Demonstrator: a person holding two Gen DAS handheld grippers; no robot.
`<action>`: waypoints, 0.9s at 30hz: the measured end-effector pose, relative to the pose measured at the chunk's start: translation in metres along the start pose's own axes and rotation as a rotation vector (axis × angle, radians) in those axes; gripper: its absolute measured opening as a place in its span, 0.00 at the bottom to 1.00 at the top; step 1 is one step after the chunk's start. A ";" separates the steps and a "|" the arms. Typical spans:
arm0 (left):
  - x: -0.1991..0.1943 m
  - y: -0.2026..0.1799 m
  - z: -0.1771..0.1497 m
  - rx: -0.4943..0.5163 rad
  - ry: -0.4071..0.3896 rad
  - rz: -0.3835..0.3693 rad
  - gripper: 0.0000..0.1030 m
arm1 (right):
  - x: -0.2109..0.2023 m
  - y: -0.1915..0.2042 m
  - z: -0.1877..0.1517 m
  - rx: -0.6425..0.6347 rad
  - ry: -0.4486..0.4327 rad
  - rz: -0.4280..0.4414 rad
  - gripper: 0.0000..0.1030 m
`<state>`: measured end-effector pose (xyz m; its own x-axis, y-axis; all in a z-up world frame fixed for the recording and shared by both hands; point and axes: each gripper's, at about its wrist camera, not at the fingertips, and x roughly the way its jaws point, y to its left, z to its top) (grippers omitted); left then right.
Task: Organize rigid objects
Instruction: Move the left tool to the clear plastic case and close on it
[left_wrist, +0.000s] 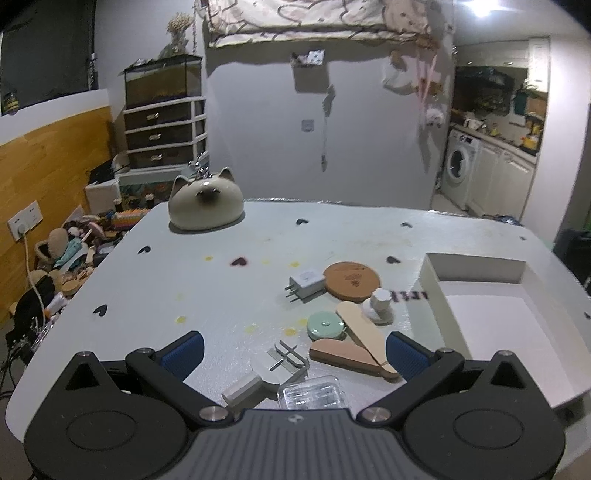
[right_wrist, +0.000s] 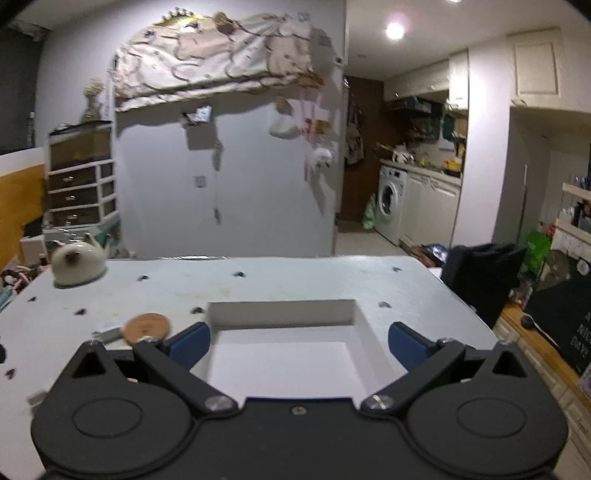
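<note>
Small rigid objects lie on the pale table: a white plug adapter, a round cork coaster, a white knob, a mint round tape measure, a wooden stick across a wooden piece, a grey metal tool and a clear plastic case. My left gripper is open above the near items. A white empty box sits at the right. My right gripper is open over the box. The coaster also shows there.
A cream cat-shaped ceramic dome sits at the table's far left corner, also in the right wrist view. Beyond the table are a drawer unit, floor clutter at the left and a washing machine at the right.
</note>
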<state>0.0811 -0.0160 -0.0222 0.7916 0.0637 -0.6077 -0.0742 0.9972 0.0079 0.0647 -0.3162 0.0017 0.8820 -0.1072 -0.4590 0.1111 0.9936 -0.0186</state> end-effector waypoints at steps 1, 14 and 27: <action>0.007 -0.002 0.002 -0.010 0.014 0.015 1.00 | 0.010 -0.009 0.003 0.001 0.010 -0.004 1.00; 0.063 -0.026 -0.010 -0.125 0.165 0.119 1.00 | 0.110 -0.106 -0.030 -0.080 0.297 0.005 0.53; 0.096 -0.033 -0.044 -0.196 0.262 0.172 1.00 | 0.202 -0.148 -0.048 -0.041 0.505 0.068 0.08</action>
<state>0.1328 -0.0449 -0.1153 0.5768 0.1925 -0.7939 -0.3281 0.9446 -0.0092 0.2049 -0.4830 -0.1307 0.5540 -0.0220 -0.8323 0.0337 0.9994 -0.0040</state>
